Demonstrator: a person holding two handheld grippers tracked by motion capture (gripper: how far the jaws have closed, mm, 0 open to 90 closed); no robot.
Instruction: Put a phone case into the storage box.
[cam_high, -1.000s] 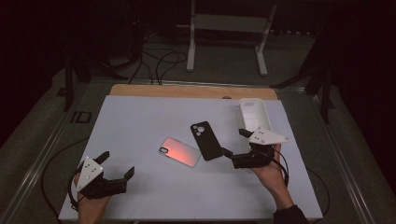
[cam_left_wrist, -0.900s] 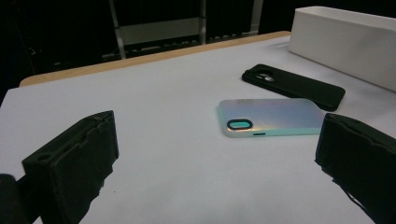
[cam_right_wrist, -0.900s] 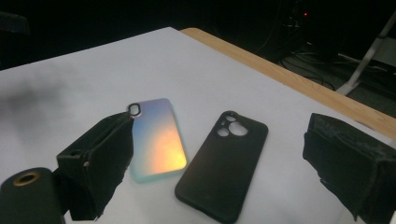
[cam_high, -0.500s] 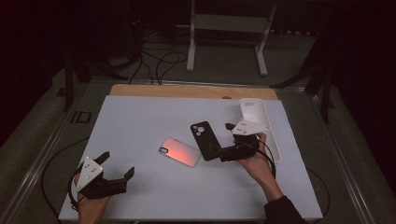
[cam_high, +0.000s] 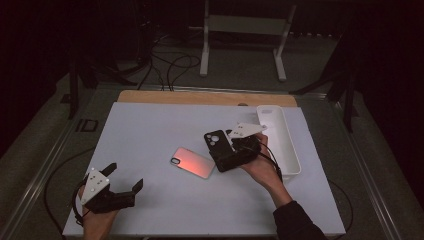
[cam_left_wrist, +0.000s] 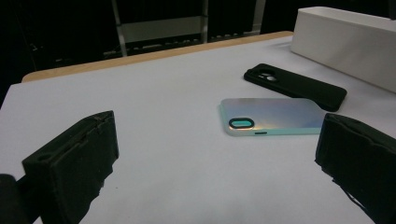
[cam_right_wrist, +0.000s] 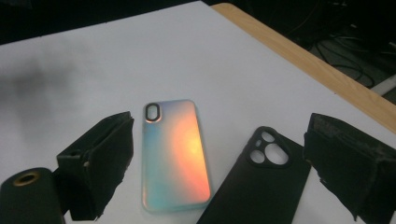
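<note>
1. Your right gripper (cam_high: 231, 156) hovered with jaws spread wide; the black phone case (cam_right_wrist: 259, 186) lay flat between them, and the iridescent case (cam_right_wrist: 175, 154) lay just inside the other jaw.
2. Your left gripper (cam_high: 124, 182) sat released, well apart from both cases.
3. The white tray (cam_high: 290, 150), beside your right gripper, seemed to hold nothing.

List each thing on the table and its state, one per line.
Black phone case: lying flat, camera cutout up, between the open jaws.
Iridescent phone case: lying flat, untouched.
White tray: upright at the right edge.
Right gripper: open, over the black phone case.
Left gripper: open, holding nothing.
</note>
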